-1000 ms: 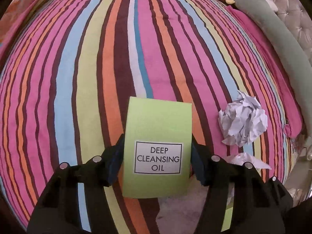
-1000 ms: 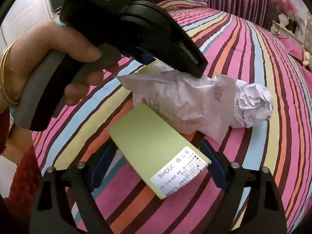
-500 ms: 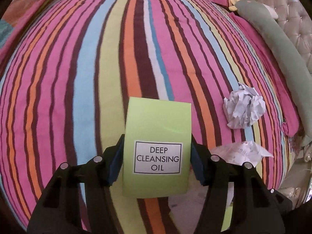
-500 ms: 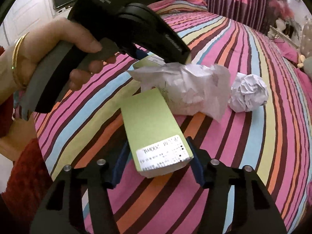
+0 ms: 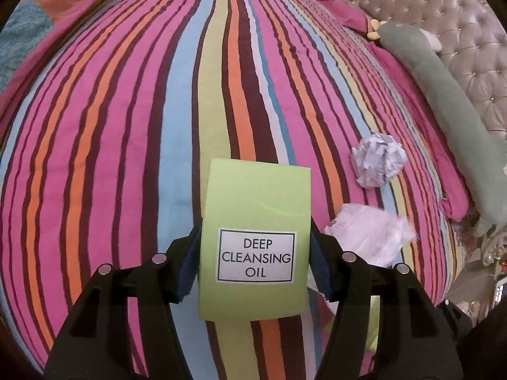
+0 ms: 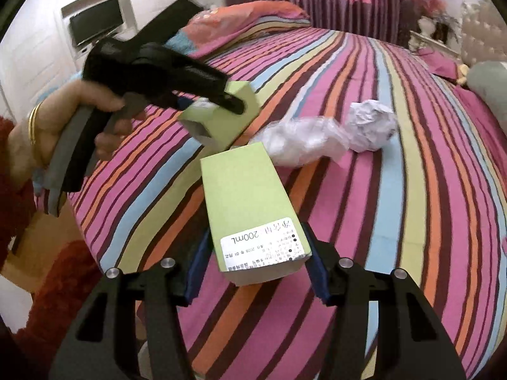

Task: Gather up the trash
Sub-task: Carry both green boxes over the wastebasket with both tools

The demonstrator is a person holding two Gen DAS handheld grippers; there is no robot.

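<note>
My left gripper [image 5: 253,240] is shut on a light green box [image 5: 256,202] labelled "DEEP CLEANSING OIL", held above the striped bedspread [image 5: 126,158]. In the right wrist view a hand carries that left gripper [image 6: 221,101] with its box [image 6: 221,126] at upper left. My right gripper [image 6: 255,253] has a second green box [image 6: 244,186] with a "200mL" label between its pads; its jaws are closing on it and the box is off the bed. A crumpled paper ball [image 5: 378,164] [image 6: 372,126] and a crumpled white wrapper [image 5: 370,234] [image 6: 304,142] lie on the bed beyond.
A long grey-green bolster [image 5: 443,101] and a tufted headboard [image 5: 459,31] line the bed's right side. Pink and orange pillows [image 6: 253,15] lie at the far end. A screen [image 6: 95,28] sits in a white cabinet at left. A red sleeve [image 6: 57,285] is at lower left.
The right gripper's jaws closed from wide apart onto the second green box and raised it. The left gripper drew back and up with its box, so the paper ball looks farther off.
</note>
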